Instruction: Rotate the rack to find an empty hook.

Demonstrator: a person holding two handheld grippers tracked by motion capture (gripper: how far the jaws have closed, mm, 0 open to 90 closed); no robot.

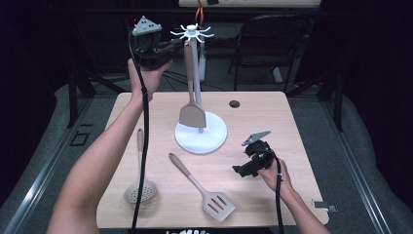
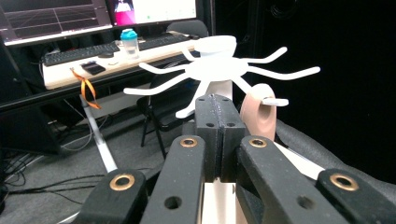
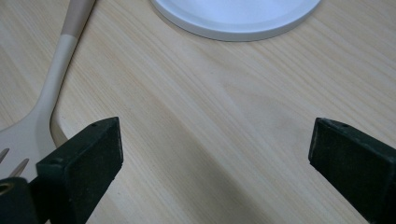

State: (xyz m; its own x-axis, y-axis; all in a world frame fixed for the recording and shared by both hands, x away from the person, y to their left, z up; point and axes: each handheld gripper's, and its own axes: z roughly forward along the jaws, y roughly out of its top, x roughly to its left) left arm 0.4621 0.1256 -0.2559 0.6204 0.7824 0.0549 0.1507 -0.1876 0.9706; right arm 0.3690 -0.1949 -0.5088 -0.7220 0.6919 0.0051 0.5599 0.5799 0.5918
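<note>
Beige silicone turner (image 1: 192,109) hanging off one white hook of the white spider-armed utensil rack (image 1: 193,32), blade dangling down just above the rack's round white base (image 1: 214,138), which sits mid-table toward the far edge. Looks hooked by the hole in the handle end (image 2: 258,114), seen right beside the pinched jaw tips in the left gripper view. Left gripper (image 1: 170,46) up high by the rack top, jaws pressed flat together with nothing between them, just beside the handle end; can't say for sure whether touching it. Right gripper (image 1: 242,170) parked low near the table's right edge, jaws spread wide over bare light wood tabletop (image 3: 210,116), holding nothing. Beige slotted spatula (image 1: 204,187) lying flat near the table's near edge, about the middle, handle angled toward the rack; also peeking in at the left of the right gripper view. Beige round skimmer spoon (image 1: 140,187) flat near the near-left corner, handle pointing toward the far edge, left cable draped across it. Small dark round hole (image 1: 234,104) in the tabletop close to the far edge, right of the rack.
</note>
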